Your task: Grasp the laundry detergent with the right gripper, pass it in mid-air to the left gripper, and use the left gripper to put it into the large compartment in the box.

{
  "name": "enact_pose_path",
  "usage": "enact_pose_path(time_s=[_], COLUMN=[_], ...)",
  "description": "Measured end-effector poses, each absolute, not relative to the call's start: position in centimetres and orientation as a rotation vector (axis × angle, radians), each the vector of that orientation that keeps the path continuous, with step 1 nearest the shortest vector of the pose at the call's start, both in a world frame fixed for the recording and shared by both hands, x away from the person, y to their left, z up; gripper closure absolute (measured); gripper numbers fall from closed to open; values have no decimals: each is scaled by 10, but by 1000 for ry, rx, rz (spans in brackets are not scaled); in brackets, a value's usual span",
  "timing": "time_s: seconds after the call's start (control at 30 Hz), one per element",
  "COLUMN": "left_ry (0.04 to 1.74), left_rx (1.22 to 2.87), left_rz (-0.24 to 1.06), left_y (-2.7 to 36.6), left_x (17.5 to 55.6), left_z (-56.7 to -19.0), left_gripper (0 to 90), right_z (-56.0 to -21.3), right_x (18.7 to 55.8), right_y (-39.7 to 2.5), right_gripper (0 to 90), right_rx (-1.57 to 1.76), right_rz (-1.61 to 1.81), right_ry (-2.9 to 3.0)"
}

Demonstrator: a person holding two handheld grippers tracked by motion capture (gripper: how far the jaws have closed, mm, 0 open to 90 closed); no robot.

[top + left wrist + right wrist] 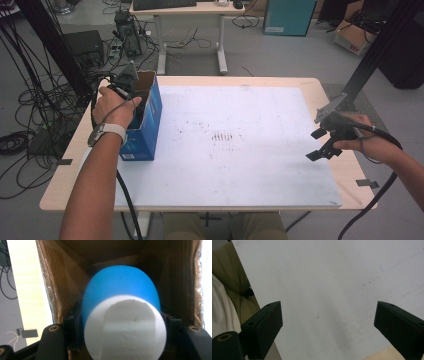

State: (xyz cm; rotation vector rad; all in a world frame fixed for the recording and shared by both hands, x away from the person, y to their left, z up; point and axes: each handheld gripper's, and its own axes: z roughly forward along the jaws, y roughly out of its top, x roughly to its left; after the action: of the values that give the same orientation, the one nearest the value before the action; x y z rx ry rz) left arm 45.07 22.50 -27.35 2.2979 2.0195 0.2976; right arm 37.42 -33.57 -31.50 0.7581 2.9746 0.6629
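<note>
Left gripper (122, 340) clamps a blue-and-white rounded foam-looking piece (122, 315) inside the blue cardboard box (150, 117); probably light, squishy, best gripped mid-body. Right gripper (328, 322) wide open, empty, at 3 o'clock.

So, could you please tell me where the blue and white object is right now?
In the left gripper view, the blue and white object sits clamped between the jaws inside the cardboard box.

Bright, even room light, soft pictures throughout.

The white mat (240, 145) glares almost featureless in the high view and goes pale grey in the right gripper view. Shadows are faint; the deepest sits inside the cardboard box (172, 285). The blue-and-white object (123, 322) is close to the lens and blurred, and the table edge beside it burns out.
</note>
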Motion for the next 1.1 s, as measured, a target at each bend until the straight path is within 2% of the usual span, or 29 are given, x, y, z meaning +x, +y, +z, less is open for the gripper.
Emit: enact_pose_path(time_s=[1.1], left_ry=[2018], left_rx=[2295], left_rz=[297], left_y=[226], left_x=[450], left_z=[-274], left_gripper=[372], right_z=[-319], right_x=[372], right_y=[-336], right_gripper=[79], right_rx=[786], right_rz=[674], right_ry=[2974])
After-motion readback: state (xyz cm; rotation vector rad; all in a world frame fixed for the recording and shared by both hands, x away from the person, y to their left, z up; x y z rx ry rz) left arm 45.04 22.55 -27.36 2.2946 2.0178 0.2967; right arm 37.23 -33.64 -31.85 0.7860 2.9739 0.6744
